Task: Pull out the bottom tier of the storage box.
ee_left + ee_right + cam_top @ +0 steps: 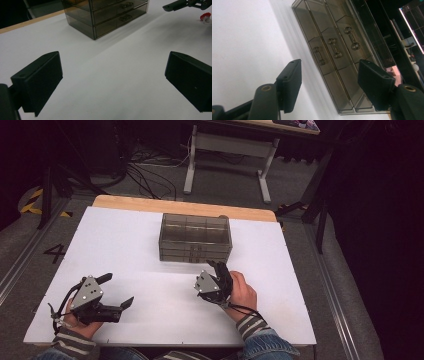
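The work in hand looks like opening a drawer of the smoked-plastic drawer organiser (195, 238), and it is barely begun — all the drawers I can see sit flush in the case, none pulled out. The organiser stands on the white table (130, 250), just ahead of the right gripper (218, 269), whose fingers point at its front face. In the right gripper view, rolled on its side, 3 dumbbell-shaped drawer handles (333, 48) lie beyond and between the 2 fingers (290, 82), apart from both; the fingers stand partly open with nothing in them, and no pad touches the organiser. Which handle is aimed at I cannot say, though the middle one sits closest to the centre of the gap. The left gripper (116, 290) rests well off to the left, near the table's front edge, its fingers spread wide and holding nothing; from its own view the organiser (107, 17) is far ahead of the fingers, with bare table between. By my reading, what is left is nearly everything — bring the right fingers onto a handle, pinch it, and draw the drawer out, perhaps with the left gripper steadying the case so that it does not slide.
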Demonstrator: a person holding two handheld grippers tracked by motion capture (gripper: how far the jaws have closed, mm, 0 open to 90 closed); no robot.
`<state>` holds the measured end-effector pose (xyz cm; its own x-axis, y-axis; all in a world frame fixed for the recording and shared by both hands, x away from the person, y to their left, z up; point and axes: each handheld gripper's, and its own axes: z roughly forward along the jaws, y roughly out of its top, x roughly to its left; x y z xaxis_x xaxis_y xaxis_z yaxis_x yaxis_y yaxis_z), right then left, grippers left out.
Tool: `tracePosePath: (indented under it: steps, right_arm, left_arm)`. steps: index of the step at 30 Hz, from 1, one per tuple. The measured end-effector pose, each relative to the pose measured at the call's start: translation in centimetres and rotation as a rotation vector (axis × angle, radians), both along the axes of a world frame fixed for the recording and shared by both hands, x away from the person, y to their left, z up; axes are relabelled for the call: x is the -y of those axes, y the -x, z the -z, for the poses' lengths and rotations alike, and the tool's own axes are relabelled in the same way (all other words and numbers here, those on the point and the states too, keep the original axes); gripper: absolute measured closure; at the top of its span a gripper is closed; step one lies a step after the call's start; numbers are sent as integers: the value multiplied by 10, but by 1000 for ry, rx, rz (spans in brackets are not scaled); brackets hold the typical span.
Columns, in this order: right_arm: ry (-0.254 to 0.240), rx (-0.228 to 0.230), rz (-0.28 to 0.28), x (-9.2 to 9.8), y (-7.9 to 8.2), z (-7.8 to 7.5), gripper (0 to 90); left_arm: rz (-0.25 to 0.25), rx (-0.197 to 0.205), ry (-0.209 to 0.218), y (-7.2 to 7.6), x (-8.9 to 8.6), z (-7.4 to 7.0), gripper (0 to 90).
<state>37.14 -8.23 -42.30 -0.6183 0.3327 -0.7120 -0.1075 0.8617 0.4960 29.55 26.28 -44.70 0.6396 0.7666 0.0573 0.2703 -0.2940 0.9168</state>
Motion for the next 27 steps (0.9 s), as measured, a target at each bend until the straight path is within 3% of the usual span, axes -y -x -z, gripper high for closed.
tracePosePath:
  steps: [2, 3, 4, 5, 6, 10, 11, 13, 15, 27]
  right_arm:
    - [-5, 14, 7, -1, 0, 1, 380]
    - [19, 23, 2, -2, 1, 2, 400]
    - [11, 52, 21, -4, 2, 4, 414]
    - [11, 52, 21, -4, 2, 4, 414]
    - [27, 85, 18, -6, 3, 5, 421]
    - [56, 129, 29, -11, 5, 9, 438]
    - [78, 161, 31, -14, 5, 12, 454]
    - [86, 176, 35, -15, 6, 14, 459]
    - [131, 214, 44, -20, 5, 18, 473]
    - [269, 349, 102, -34, 3, 38, 525]
  left_arm:
    - [0, 0, 1, 0, 0, 0, 20]
    - [0, 0, -1, 0, 0, 0, 20]
    - [0, 0, 0, 0, 0, 0, 20]
    - [0, 0, 0, 0, 0, 0, 20]
    - [0, 0, 0, 0, 0, 0, 20]
    - [-1, 1, 0, 0, 0, 0, 20]
    - [-1, 1, -1, 0, 0, 0, 20]
    - [-1, -1, 3, 0, 0, 0, 20]
    - [-2, 2, -1, 0, 0, 0, 20]
    - [-3, -1, 0, 0, 0, 0, 20]
